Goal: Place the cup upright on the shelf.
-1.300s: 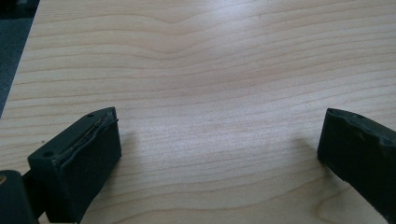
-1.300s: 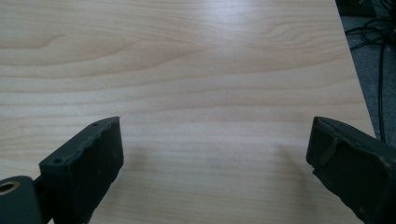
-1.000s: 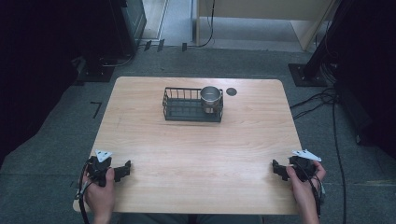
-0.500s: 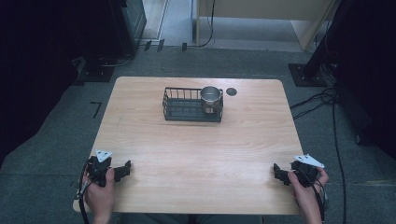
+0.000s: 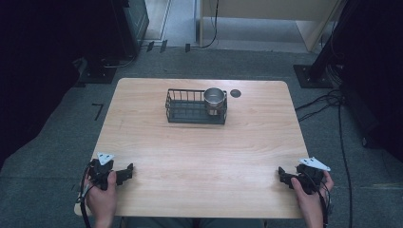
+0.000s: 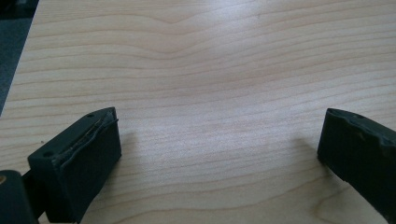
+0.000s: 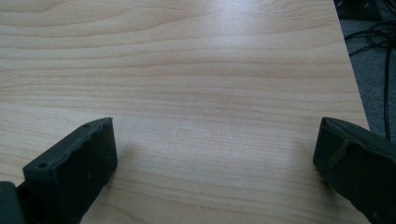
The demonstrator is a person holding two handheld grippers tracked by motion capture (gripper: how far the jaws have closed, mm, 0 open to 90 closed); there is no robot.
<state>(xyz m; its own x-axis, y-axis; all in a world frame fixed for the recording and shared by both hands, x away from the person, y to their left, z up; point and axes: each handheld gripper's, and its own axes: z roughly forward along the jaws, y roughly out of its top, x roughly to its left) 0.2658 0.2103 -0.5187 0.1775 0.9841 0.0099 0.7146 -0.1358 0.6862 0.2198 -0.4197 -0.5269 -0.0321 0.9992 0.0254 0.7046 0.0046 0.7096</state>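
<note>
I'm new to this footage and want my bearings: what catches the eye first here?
A black wire basket at the far middle of the wooden table, with a shiny metal cup standing in its right end. Near the table's front corners, the left gripper and the right gripper rest in the person's hands, jaws wide apart, nothing between them.

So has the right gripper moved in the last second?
Yes. The right gripper has slid back toward the person, nearer the table's near edge.

Bare counter (image 5: pixel 199 156) from near edge to middle, wire basket (image 5: pixel 190 107) with steel cup (image 5: pixel 214 99) blocking centre of far edge
</note>
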